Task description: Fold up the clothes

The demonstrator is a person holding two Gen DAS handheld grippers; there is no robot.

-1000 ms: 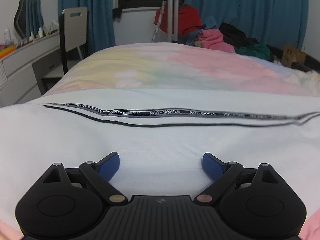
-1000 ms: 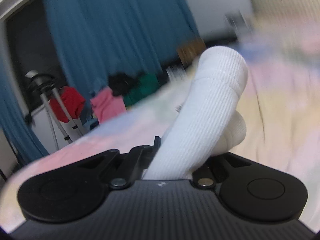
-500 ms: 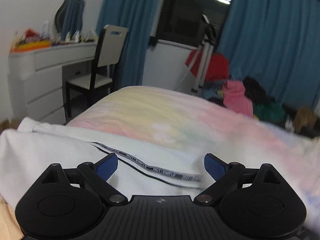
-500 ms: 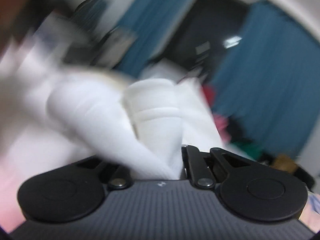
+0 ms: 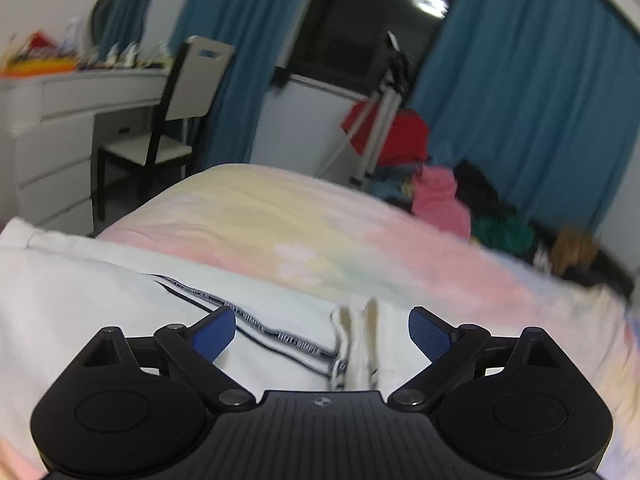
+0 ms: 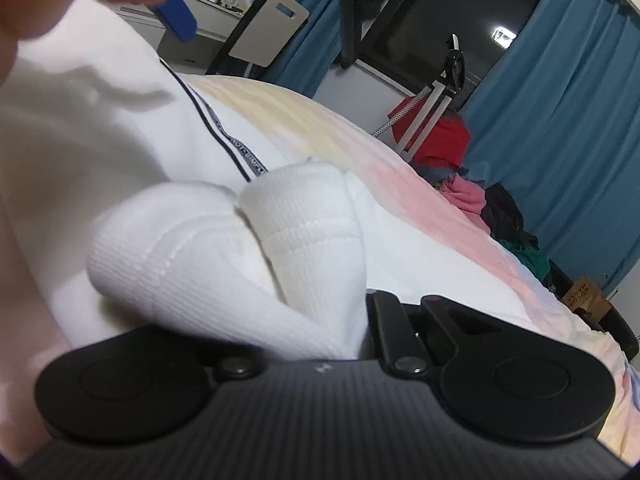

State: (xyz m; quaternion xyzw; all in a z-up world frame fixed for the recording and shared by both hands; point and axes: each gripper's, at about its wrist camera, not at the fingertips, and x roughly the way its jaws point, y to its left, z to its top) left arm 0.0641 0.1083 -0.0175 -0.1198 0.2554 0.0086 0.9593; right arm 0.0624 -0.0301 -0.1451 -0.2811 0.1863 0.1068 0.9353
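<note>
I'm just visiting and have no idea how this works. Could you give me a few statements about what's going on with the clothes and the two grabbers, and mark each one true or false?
1. The right gripper has its jaws closed on a ribbed cuff of the white garment. True.
2. The left gripper is clamped on the garment. False: its jaws stand wide open, with the cloth lying between them ungripped.
3. The white garment has a dark stripe with lettering. True.
4. The garment lies on a bare wooden table. False: it lies on a bed with a pastel cover.
5. A pile of clothes sits at the far side of the bed. True.
</note>
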